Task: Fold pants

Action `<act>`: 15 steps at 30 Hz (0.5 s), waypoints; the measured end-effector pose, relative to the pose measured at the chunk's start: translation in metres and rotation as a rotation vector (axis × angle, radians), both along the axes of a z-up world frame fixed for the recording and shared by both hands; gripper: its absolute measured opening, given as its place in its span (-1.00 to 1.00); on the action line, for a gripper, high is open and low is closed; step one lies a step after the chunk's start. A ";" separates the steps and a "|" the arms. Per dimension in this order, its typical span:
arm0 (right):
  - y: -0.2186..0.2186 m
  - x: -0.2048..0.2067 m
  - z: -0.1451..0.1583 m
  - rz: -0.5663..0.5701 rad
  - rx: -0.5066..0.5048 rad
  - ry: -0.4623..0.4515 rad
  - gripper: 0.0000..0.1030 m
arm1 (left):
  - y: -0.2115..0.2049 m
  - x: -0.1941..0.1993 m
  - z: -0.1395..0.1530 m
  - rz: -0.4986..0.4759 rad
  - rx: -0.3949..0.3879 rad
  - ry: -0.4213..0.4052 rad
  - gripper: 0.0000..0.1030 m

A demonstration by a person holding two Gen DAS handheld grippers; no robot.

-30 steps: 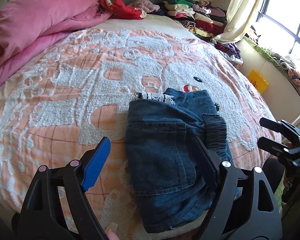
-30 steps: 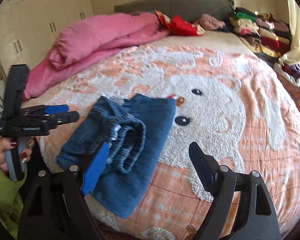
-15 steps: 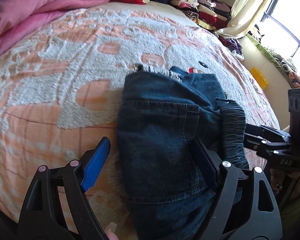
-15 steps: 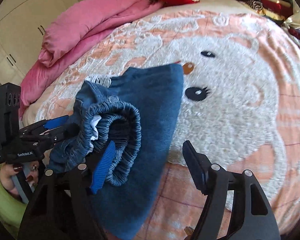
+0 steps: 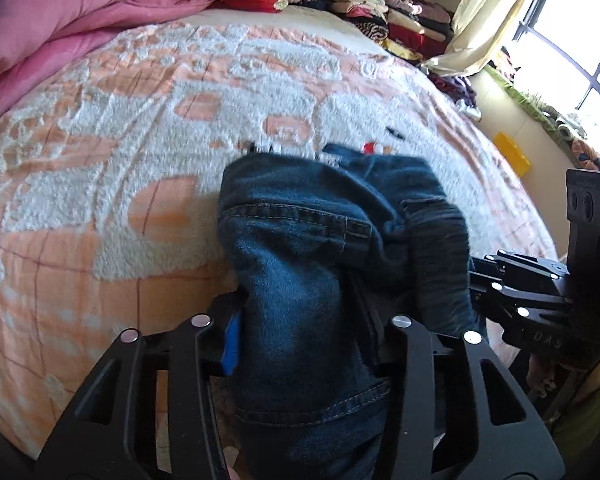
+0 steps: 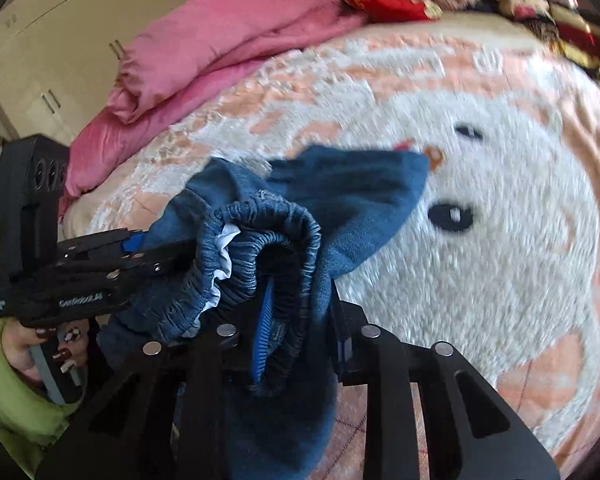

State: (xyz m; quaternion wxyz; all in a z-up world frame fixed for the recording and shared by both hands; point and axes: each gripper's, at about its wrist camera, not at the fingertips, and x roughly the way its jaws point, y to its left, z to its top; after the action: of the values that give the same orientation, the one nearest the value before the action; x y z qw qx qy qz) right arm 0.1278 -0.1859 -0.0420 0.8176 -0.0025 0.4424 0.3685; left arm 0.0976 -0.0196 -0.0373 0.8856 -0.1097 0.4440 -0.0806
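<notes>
Folded blue denim pants (image 5: 320, 248) lie at the near edge of the bed, with the elastic waistband (image 6: 268, 240) bunched toward me. My left gripper (image 5: 304, 332) is shut on the near denim fold. My right gripper (image 6: 300, 320) is shut on the waistband end. In the right wrist view the left gripper (image 6: 100, 272) comes in from the left and meets the pants. In the left wrist view the right gripper (image 5: 532, 292) comes in from the right.
The bed is covered by an orange and white fleece blanket (image 5: 140, 128) with a bear face (image 6: 480, 208). A pink duvet (image 5: 60, 20) lies at the far left. Stacks of folded clothes (image 5: 384, 20) stand at the head of the bed. A window (image 5: 580, 32) is on the right.
Both grippers moved in onto the pants and went from open to shut on the denim. The pants are bunched and slightly lifted at the near end.
</notes>
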 end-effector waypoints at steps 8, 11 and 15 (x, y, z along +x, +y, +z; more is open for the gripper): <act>0.013 0.023 0.029 0.007 0.004 -0.071 -0.60 | 0.003 0.023 0.027 0.014 0.007 -0.057 -0.30; 0.019 0.035 0.034 -0.001 0.003 -0.085 -0.60 | 0.006 0.034 0.033 0.023 0.014 -0.075 -0.30; 0.024 0.051 0.040 -0.006 -0.002 -0.095 -0.60 | 0.008 0.048 0.041 0.033 0.011 -0.093 -0.30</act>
State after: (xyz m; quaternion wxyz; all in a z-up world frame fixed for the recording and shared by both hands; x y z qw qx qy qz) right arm 0.1793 -0.1614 -0.0019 0.8388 -0.0194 0.4033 0.3652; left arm 0.1458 -0.0115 0.0034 0.9071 -0.1083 0.4010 -0.0683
